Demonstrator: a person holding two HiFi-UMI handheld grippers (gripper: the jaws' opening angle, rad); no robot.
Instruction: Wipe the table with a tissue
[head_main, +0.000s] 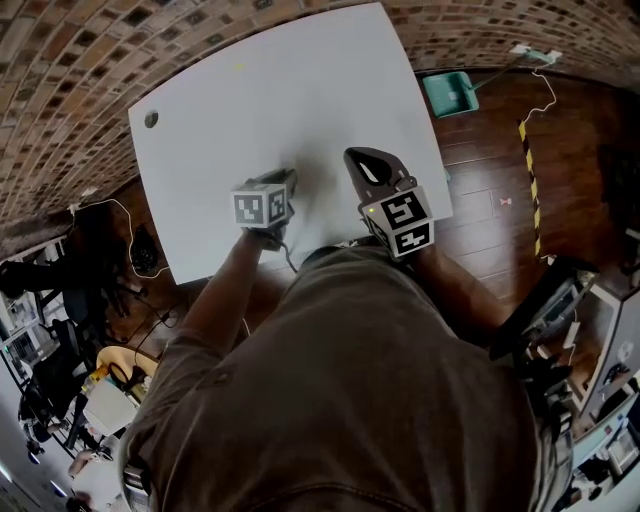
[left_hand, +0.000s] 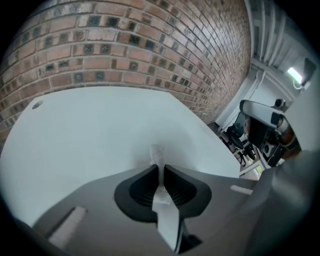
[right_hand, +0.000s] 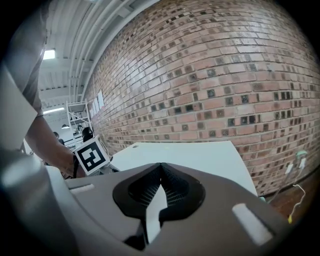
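A white tissue (left_hand: 156, 156) is pinched between the jaws of my left gripper (left_hand: 160, 169), and a short crumpled strip of it sticks out past the tips toward the white table (left_hand: 90, 130). In the head view, the left gripper (head_main: 290, 183) hovers over the table's (head_main: 250, 110) near middle, and the tissue is hard to make out against the white top. My right gripper (head_main: 358, 158) is beside it on the right, over the near right part of the table. In the right gripper view, the right gripper (right_hand: 161, 166) has its jaws shut with nothing between them.
A brick wall (right_hand: 225, 75) runs behind the table. A round cable hole (head_main: 151, 119) sits at the far left corner. On the wooden floor to the right lie a teal dustpan (head_main: 448, 92), a white cable and a yellow-black tape strip (head_main: 530, 180). Office chairs (left_hand: 240, 140) stand beyond the table's right edge.
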